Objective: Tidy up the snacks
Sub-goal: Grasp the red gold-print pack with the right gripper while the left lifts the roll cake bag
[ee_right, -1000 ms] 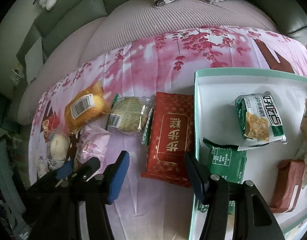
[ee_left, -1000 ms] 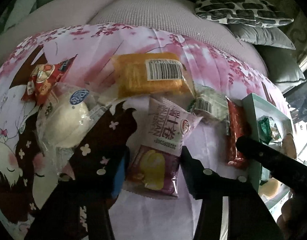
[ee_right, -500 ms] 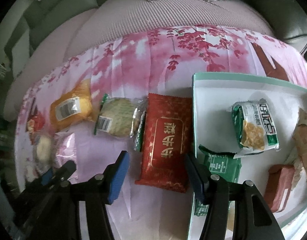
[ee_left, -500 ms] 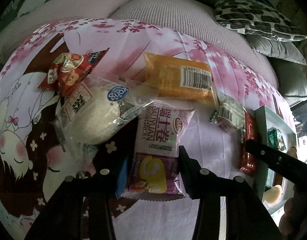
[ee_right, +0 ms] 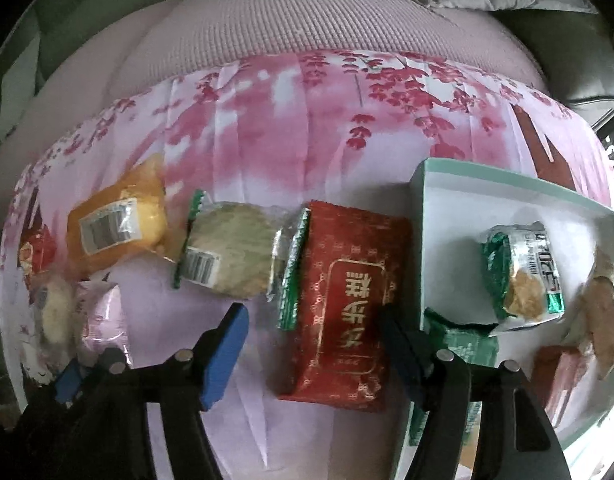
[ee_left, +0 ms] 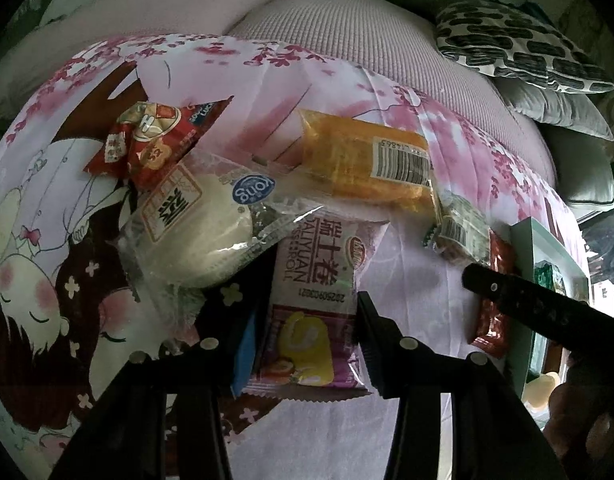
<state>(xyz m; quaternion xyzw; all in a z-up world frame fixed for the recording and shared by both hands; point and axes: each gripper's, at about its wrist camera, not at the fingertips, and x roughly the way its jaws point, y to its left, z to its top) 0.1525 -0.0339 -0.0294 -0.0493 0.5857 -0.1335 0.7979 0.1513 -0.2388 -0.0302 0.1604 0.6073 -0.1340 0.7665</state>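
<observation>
Left tongs (ee_left: 303, 344) pinch the lower end of a purple-and-white swiss-roll packet (ee_left: 319, 304), whose print reads "DALIYUAN", with Chinese characters and a picture of a yellow roll slice; the packet lies on the cherry-blossom cloth (ee_left: 235, 64). Farther left on that cloth a red crumpled snack bag (ee_left: 155, 140) touches a clear wrapper holding a pale round bun (ee_left: 195, 232), stamped with a blue oval logo whose letters appear upside down. Beyond them lies an orange cake packet (ee_left: 359, 160) with a barcode sticker, and just to its right a small green-edged biscuit pack (ee_right: 227, 260), also barcoded. Right tongs (ee_right: 311, 340) have just been spreading and now stand wide on either side of a red pouch (ee_right: 347, 304) with gold Chinese characters in a frame, its pads not pressing it. Right of the pouch sits a mint-rimmed white tray (ee_right: 423, 240), where a green packet (ee_right: 519, 272) with Korean lettering leans over a darker green one (ee_right: 463, 344), a brownish-red wrapped bar (ee_right: 559, 376) near the tray's lower right.
</observation>
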